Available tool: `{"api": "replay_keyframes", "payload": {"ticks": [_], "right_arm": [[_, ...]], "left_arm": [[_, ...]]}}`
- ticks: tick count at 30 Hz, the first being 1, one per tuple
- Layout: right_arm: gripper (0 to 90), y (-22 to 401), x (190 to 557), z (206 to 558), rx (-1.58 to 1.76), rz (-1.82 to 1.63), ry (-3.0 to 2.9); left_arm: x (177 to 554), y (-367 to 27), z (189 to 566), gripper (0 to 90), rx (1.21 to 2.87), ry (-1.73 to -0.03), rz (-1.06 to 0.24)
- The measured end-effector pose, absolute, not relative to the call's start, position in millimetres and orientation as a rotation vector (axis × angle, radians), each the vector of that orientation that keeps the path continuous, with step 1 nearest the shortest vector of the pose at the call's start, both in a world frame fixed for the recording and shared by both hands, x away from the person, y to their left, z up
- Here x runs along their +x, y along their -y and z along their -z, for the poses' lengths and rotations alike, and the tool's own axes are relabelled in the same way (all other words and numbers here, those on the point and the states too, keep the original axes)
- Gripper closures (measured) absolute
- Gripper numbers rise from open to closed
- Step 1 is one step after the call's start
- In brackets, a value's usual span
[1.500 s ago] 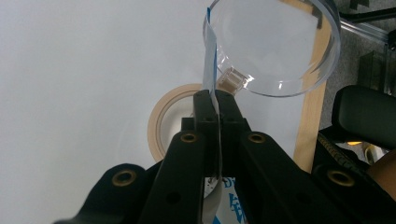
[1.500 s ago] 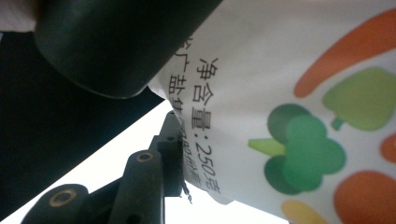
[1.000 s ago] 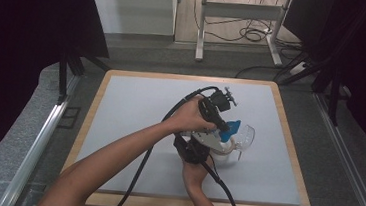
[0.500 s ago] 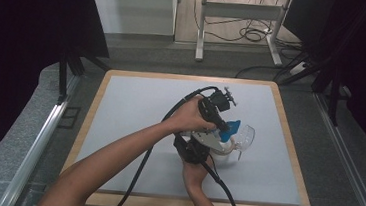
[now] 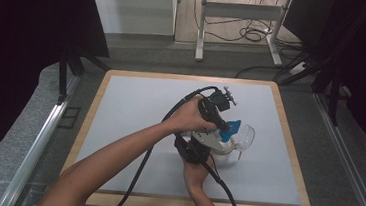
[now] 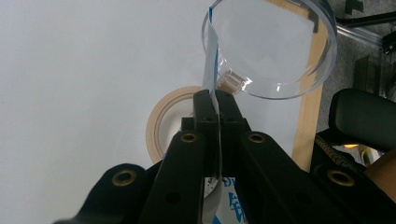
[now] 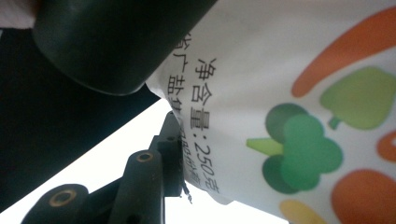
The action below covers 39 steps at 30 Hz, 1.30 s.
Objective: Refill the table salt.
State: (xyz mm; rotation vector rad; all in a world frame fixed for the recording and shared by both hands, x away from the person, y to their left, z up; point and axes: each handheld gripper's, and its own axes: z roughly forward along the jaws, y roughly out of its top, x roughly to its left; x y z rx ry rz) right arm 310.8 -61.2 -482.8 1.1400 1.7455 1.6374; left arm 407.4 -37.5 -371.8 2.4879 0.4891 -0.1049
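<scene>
On the pale grey worktop with the wooden rim (image 5: pixel 288 142), right of its middle and nearer the right edge than the left, both grippers meet over a white printed plastic bag with vegetable pictures and a blue top edge (image 5: pixel 220 136). The left gripper (image 6: pixel 215 105) has its black jaws clenched on the bag's thin edge, which runs up between them. The right gripper (image 5: pixel 194 149) comes from the near edge; one jaw lies against the bag's printed face (whether it truly grasps, I cannot tell). A clear round plastic bowl (image 6: pixel 271 46) sits just beyond the bag, beside a beige tape ring (image 6: pixel 161 123).
</scene>
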Motion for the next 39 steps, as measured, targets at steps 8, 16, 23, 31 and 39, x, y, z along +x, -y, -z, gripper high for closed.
{"api": "replay_keyframes", "payload": {"ticks": [8, 16, 23, 31, 39], "right_arm": [[62.3, 63, 309, 486, 1.124, -1.617, -1.767], [62.6, 66, 308, 489, 1.119, -1.607, -1.780], [62.6, 65, 306, 491, 1.102, -1.577, -1.802], [62.6, 65, 303, 495, 1.095, -1.545, -1.832], [62.6, 66, 297, 502, 1.096, -1.517, -1.843]], "left_arm": [[406, 37, 375, 90.0, 2.480, -0.487, 0.119], [405, 35, 374, 90.0, 2.465, -0.482, 0.125], [404, 30, 374, 90.0, 2.446, -0.487, 0.133], [403, 23, 375, 90.0, 2.412, -0.493, 0.143], [400, 16, 376, 90.0, 2.372, -0.497, 0.165]]}}
